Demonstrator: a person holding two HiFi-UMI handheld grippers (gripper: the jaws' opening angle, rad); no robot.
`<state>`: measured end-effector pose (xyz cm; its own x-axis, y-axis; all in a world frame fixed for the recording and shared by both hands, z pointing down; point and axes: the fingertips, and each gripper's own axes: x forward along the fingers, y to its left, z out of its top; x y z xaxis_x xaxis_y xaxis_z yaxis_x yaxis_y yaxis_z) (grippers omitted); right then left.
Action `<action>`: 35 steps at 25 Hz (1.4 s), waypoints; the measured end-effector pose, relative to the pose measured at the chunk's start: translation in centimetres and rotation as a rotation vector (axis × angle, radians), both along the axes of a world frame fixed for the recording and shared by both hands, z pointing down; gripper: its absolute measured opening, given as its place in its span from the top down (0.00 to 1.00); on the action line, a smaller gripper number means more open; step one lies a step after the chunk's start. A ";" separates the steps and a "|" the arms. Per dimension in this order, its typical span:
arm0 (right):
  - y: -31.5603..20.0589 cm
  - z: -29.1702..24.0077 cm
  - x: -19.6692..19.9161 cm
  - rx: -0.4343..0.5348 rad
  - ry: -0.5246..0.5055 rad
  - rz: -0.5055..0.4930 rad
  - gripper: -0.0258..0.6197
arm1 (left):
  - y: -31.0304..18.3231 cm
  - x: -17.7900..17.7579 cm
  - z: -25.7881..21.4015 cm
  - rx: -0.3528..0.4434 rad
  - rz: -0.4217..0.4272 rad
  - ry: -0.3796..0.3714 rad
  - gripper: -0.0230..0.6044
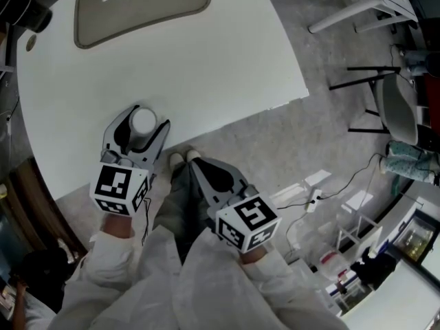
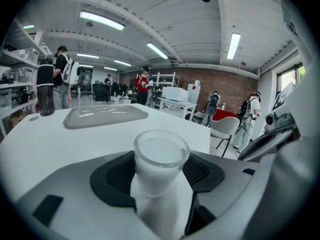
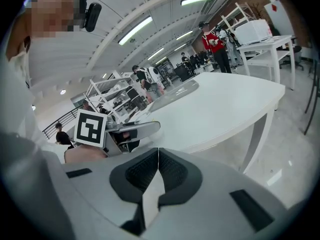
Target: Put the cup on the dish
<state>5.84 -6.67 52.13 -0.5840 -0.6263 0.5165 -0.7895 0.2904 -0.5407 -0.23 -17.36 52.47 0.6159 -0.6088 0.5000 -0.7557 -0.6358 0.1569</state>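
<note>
Left gripper (image 1: 147,119): jaws wide apart, cup (image 2: 160,159) standing upright between the pads (image 2: 112,176). Pads flank the wall on both sides, close, but not pressing as far as we can tell. No grip.

Right gripper (image 3: 158,156): jaws together, nothing in them. It hangs off the near edge of the tabletop (image 1: 206,67), above the legs (image 1: 172,201). We don't need it for this.

Cup sits on the tabletop close to the near edge, well apart from the dish (image 1: 137,9) at the far side. Our read: we're at the grasp step, carry not begun.

Handling, our judgement:
- Small frosted cup that looks light and stiff.
- Wall is smooth and the rim is wider than the body, so it's likely slippery. A pinch near the rim could make it pop out.
- We can't tell glass from plastic, so we treat it as breakable.
- We can't tell if anything is inside, so we keep it upright.

Where to hold: across the body at mid-height, below the rim, cup centred on the ribbed pads. We'd close gently until it stops sliding, no harder, then lift straight up before heading for the dish.
</note>
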 end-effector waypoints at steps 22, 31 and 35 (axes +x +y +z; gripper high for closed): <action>-0.3 0.1 0.5 0.012 -0.007 -0.002 0.94 | -0.5 -0.2 -0.1 0.048 -0.022 0.023 0.53; -1.5 -1.4 0.5 0.064 -0.014 -0.031 0.94 | 0.0 -0.9 -1.6 0.055 -0.042 -0.006 0.53; -2.6 -3.4 0.0 0.125 -0.017 -0.066 0.94 | 0.3 -1.2 -3.1 0.064 -0.054 -0.013 0.53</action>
<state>5.84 -9.25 48.74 -0.6338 -0.6453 0.4265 -0.7578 0.4073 -0.5098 -1.47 -17.02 49.41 0.5753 -0.6718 0.4667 -0.7908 -0.6026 0.1073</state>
